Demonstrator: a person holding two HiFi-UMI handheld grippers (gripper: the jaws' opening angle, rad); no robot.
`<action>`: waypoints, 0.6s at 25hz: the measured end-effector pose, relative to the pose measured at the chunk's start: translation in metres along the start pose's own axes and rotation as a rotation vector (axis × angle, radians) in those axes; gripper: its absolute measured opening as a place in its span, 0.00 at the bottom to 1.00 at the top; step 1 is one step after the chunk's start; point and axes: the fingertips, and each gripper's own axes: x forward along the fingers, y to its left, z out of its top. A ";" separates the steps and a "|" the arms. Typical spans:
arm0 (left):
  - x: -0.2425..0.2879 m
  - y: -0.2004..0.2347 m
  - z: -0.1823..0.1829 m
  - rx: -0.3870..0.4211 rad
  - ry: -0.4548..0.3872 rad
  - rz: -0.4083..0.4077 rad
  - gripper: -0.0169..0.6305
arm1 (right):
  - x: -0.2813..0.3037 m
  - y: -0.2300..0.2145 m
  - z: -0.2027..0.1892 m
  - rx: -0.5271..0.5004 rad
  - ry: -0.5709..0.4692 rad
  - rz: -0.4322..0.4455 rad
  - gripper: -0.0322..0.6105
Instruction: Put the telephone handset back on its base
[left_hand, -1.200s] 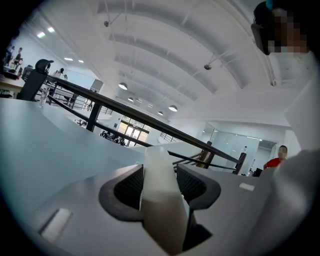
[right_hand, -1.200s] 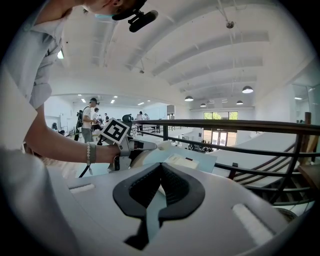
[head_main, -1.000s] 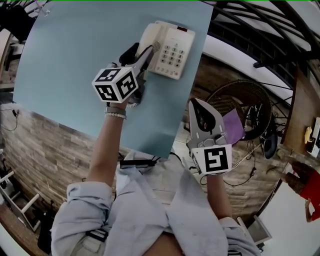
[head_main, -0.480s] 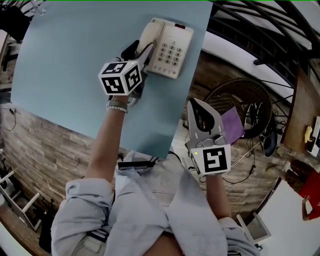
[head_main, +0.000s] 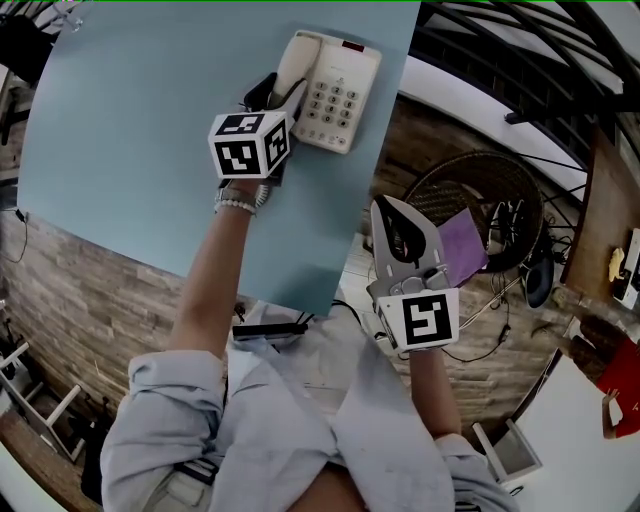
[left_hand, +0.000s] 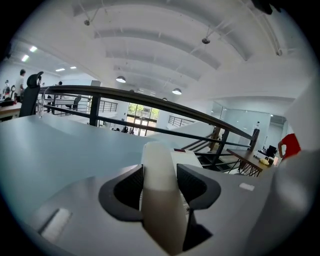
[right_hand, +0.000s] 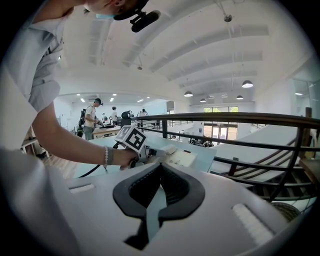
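Left gripper clamped on cream plastic telephone handset, advanced since one second ago, now over cradle side of cream push-button base on pale blue tabletop; seating apparently imminent. Right gripper closed, empty, off table.

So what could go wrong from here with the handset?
1. The cream plastic telephone base lies near the right edge of the pale blue table, and the right hand-held gripper is shut on nothing, off the table; a push might slide the base.
2. The left hand-held gripper clamps the cream handset at one narrow spot, so it may tilt and seat crookedly.
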 end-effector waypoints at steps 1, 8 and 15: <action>0.002 0.000 0.000 0.009 0.001 0.001 0.34 | 0.001 -0.001 -0.001 0.002 0.000 -0.001 0.06; 0.011 0.002 0.005 0.031 -0.006 0.008 0.35 | 0.002 0.002 -0.005 0.010 0.004 0.006 0.06; 0.021 0.003 0.003 0.014 0.004 0.009 0.35 | 0.002 0.002 -0.008 0.015 0.008 0.000 0.06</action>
